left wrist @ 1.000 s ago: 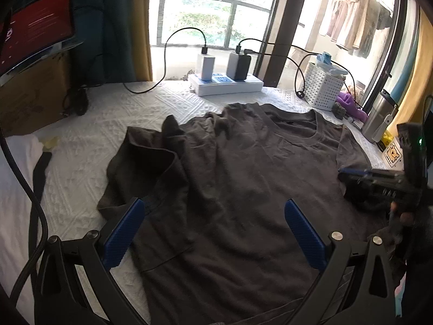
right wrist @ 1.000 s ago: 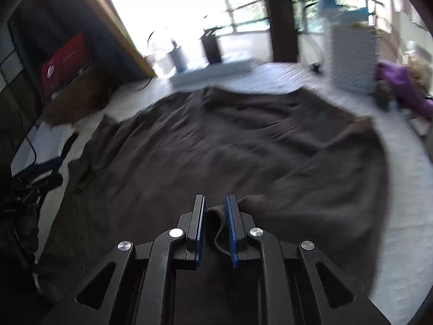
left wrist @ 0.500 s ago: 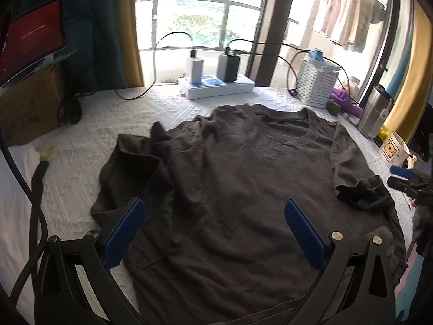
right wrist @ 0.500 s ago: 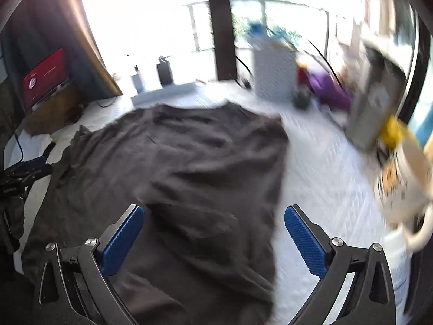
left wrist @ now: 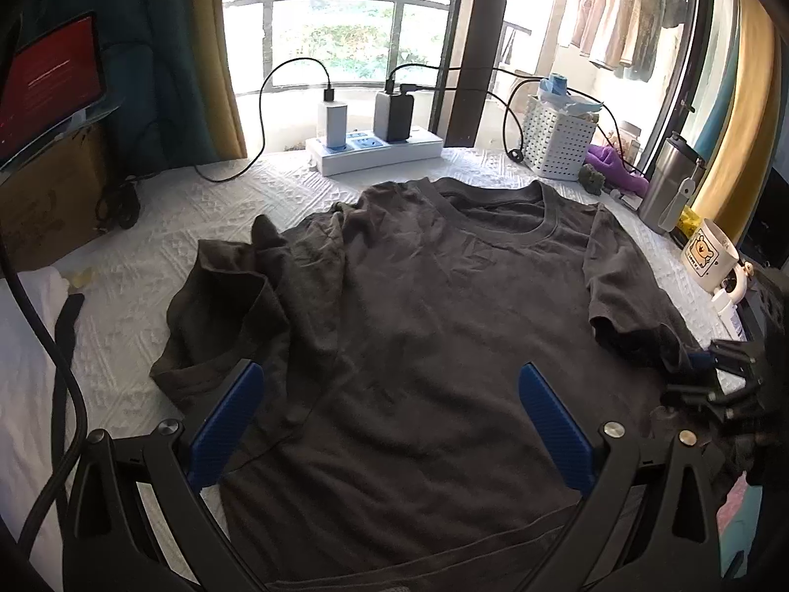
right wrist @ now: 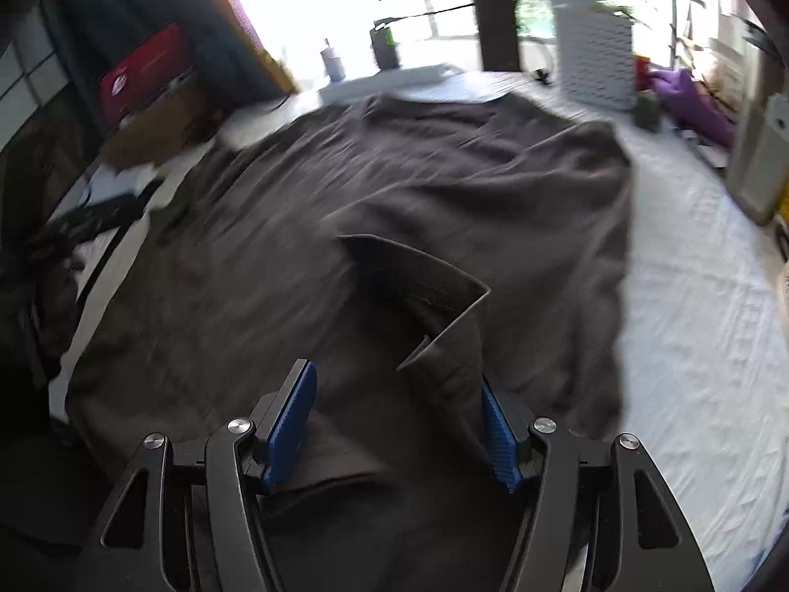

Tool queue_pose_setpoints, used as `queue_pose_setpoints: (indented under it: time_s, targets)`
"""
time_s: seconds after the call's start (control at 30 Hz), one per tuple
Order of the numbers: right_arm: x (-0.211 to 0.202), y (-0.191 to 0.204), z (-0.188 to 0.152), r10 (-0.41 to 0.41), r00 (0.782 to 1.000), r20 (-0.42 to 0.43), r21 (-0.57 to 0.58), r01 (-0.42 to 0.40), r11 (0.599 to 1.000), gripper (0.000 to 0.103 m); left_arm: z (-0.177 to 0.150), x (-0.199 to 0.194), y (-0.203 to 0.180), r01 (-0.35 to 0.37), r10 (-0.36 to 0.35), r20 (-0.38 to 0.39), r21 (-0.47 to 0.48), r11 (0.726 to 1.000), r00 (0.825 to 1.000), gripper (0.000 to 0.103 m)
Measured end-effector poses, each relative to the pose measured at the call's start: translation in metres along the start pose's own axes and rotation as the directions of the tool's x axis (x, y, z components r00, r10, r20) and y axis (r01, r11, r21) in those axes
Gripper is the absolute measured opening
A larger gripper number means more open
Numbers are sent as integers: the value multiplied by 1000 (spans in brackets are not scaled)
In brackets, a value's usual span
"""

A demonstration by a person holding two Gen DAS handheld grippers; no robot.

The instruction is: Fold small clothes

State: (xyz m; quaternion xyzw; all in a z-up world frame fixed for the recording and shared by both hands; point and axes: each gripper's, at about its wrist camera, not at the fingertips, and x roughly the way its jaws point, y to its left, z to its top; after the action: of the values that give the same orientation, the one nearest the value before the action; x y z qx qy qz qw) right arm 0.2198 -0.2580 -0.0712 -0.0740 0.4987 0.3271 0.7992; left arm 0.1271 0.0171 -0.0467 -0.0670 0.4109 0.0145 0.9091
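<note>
The left hand-held gripper (left wrist: pixel 387 426) is pointing steeply downward with its blue fingers (left wrist: pixel 224 426) spread wide apart, nothing between them. The right hand-held gripper (right wrist: pixel 397 426) is also angling downward; its jaws have just been closing partway from full spread and are standing apart, pads (right wrist: pixel 291 417) not pressing on anything.

The dark T-shirt (left wrist: pixel 444 325) is soft, matt cloth lying on a white textured bedspread (left wrist: pixel 162 237). Far right stand a brushed-metal tumbler (left wrist: pixel 663 182), a glossy ceramic mug (left wrist: pixel 710 254) and a perforated plastic basket (left wrist: pixel 557 143).
</note>
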Motion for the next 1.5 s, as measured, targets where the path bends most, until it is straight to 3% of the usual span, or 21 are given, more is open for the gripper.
queue_pose_setpoints:
  time_s: [0.2, 0.4, 0.5, 0.6, 0.77, 0.87, 0.93, 0.97, 1.03, 1.1, 1.17, 1.27, 1.4, 1.5]
  targets:
    - [-13, 26, -4, 37, 999, -2, -37, -37, 999, 66, -6, 0, 19, -38, 38, -18, -22, 999, 999, 102]
    - [-23, 10, 30, -5, 996, 85, 4, 4, 1000, 66, -4, -4, 52, -103, 103, -8, -70, 992, 995, 102]
    - [0, -7, 48, 14, 997, 79, 87, -21, 996, 66, -3, -4, 70, -126, 127, -3, -97, 987, 992, 102]
    - [41, -10, 56, 104, 994, -15, 137, -101, 985, 68, 0, 1, 91, -137, 137, -13, -123, 983, 991, 102]
    - [33, 6, 77, 68, 996, 63, 94, -74, 993, 69, 11, 24, 122, -184, 179, -47, -145, 972, 983, 102]
    - [16, 6, 86, -11, 992, 124, 90, 0, 996, 70, 22, 30, 120, -129, 125, -38, -141, 982, 991, 102]
    - [10, 0, 89, -58, 989, 137, 108, 44, 993, 72, 28, 32, 105, -79, 77, -19, -88, 993, 997, 102]
    - [7, -4, 88, -75, 987, 142, 121, 58, 991, 72, 30, 35, 98, -57, 56, -17, -60, 997, 998, 99]
    - [1, -13, 87, -94, 984, 153, 158, 70, 985, 72, 32, 46, 85, -18, 18, -40, -2, 1000, 999, 80]
    - [-4, -22, 83, -113, 980, 164, 192, 81, 978, 72, 29, 65, 78, 19, -15, -99, 38, 999, 995, 40]
    - [-7, -28, 78, -127, 978, 166, 215, 90, 973, 72, 23, 79, 80, 31, -26, -149, 28, 999, 988, 23]
    - [-10, -32, 73, -140, 976, 164, 224, 101, 969, 72, 19, 67, 84, 28, -26, -121, 17, 999, 992, 10]
    - [-7, -34, 67, -137, 979, 150, 225, 101, 969, 73, 8, 45, 97, -54, 52, -70, -28, 998, 996, 8]
    - [3, -36, 64, -122, 983, 135, 226, 90, 970, 73, -5, 37, 116, -102, 94, -73, -117, 988, 993, 8]
